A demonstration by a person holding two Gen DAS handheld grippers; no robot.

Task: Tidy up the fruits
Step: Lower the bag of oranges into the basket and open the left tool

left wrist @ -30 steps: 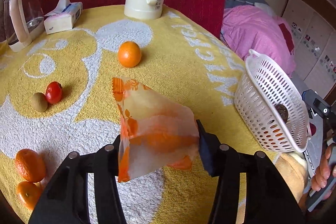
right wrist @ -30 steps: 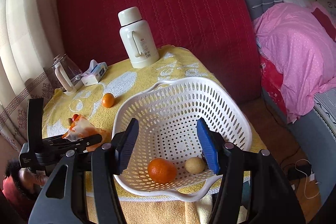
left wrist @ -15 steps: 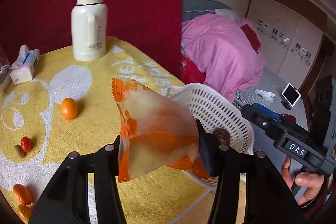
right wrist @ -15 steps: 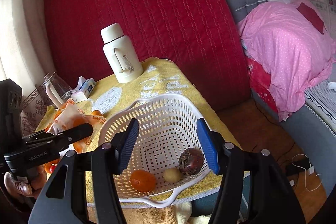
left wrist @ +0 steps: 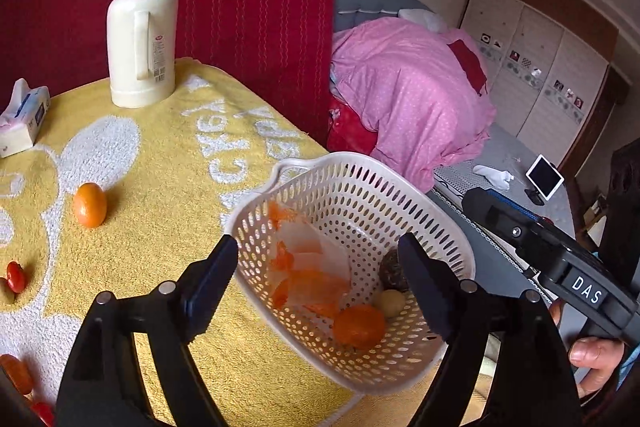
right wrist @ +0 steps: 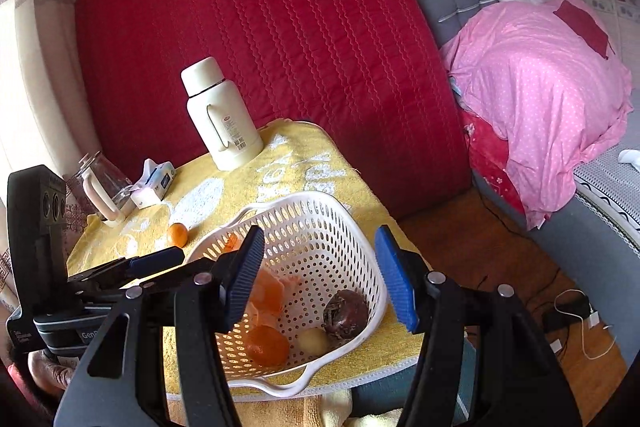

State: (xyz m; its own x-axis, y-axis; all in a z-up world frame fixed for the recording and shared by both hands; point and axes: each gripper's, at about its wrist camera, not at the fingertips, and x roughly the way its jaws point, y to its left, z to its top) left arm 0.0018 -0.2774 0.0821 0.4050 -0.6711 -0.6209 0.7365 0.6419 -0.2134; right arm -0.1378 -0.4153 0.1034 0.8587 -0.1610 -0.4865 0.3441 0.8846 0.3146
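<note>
- White perforated plastic basket is sitting at the near right edge of the yellow terry towel.
- Translucent plastic bag printed with orange flowers is lying inside the basket against its left wall.
- Beside the bag in the basket: a round orange, a small pale yellow fruit, a dark brownish fruit.
- Left gripper is hovering over the basket, jaws opening, pads clear of the bag.
- Right gripper is hanging above the basket, jaws apart, gripping nothing.
- Left of the basket, one loose orange is resting on the towel; a cream thermos is standing farther back.
</note>
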